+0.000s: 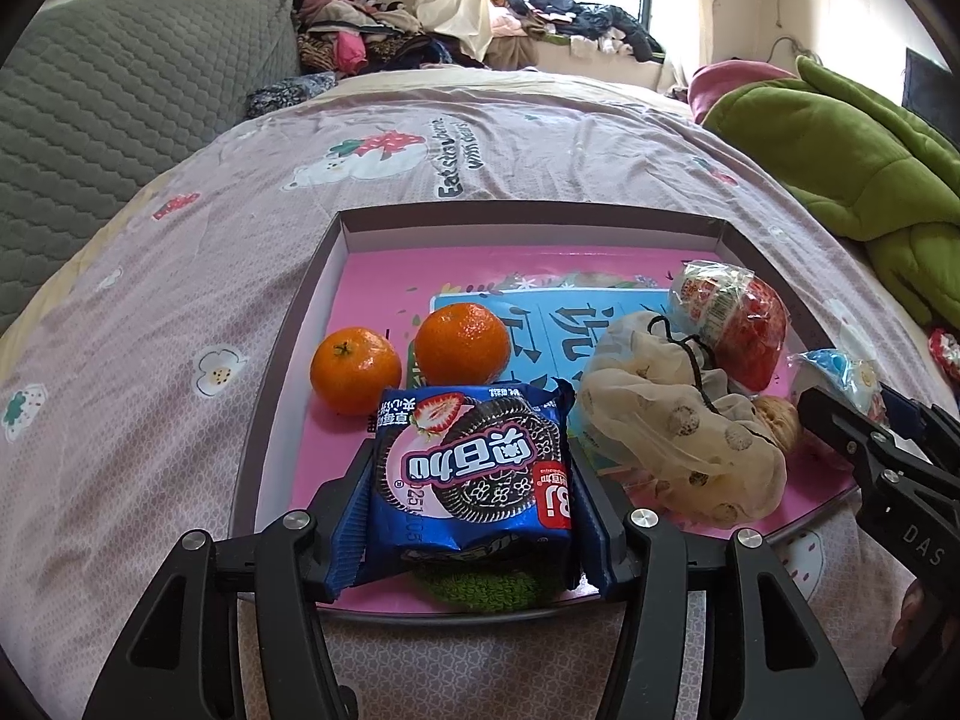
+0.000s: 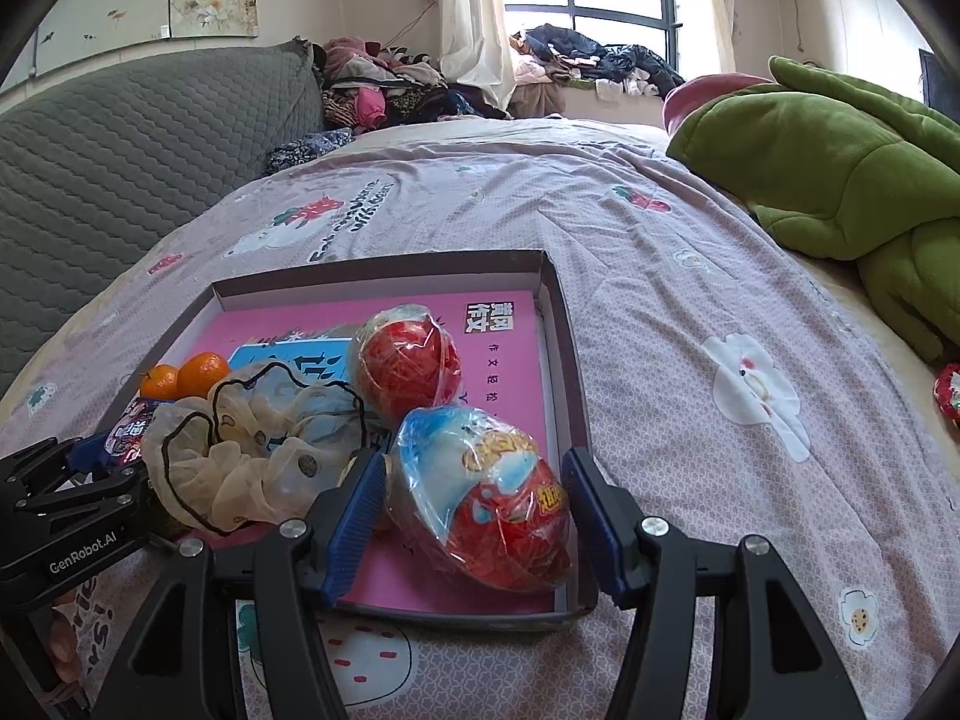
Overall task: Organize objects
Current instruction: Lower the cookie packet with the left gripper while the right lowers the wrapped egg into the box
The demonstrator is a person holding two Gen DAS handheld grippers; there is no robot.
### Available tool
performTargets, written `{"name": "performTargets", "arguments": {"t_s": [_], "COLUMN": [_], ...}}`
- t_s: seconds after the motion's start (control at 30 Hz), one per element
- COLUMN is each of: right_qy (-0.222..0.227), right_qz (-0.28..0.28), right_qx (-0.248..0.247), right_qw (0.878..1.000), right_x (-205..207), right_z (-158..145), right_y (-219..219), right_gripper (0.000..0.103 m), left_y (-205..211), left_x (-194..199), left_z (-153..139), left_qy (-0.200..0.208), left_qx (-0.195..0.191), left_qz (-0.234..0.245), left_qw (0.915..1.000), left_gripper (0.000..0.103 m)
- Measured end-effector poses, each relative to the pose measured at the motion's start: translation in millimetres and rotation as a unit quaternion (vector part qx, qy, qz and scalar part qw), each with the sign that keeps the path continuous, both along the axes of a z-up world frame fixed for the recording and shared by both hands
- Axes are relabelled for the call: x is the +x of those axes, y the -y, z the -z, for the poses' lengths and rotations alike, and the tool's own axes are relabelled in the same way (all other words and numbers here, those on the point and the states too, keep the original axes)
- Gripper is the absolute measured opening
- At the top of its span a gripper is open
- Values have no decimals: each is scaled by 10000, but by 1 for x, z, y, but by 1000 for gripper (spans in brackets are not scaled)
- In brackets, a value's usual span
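The left gripper (image 1: 471, 498), at the lower centre of its view, has its blue pads against both sides of a blue cookie packet (image 1: 474, 468) over the shallow pink-lined cardboard tray (image 1: 528, 222) on the bed. The right gripper (image 2: 474, 516) straddles a red-and-blue plastic-wrapped toy egg (image 2: 486, 498) lying in the tray's lower right corner, pads apart from it.
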State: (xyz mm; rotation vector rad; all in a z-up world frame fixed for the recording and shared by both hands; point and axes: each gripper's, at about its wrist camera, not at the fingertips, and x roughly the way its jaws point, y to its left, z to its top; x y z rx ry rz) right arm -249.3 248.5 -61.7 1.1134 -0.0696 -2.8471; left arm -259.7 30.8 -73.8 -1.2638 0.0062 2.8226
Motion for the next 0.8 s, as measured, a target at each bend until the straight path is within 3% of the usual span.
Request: {"name": "performTargets", "arguments": {"t_s": [0.4, 0.8], "right_qy": [-109, -499], "right_qz": [27, 1], "right_qx": [-21, -60], "right_qw": [9999, 9987], "right_x": [5, 11], "right_z": [-4, -16], "right_y": [0, 2], "right_gripper": [61, 62], "left_y": [1, 4], "left_x": [1, -2], "left_z": [0, -3], "left_qy": [3, -45], "left_qx": [45, 91], "left_qz": [-5, -58], "left_qw": [10000, 9999], "left_gripper": [60, 60]}}
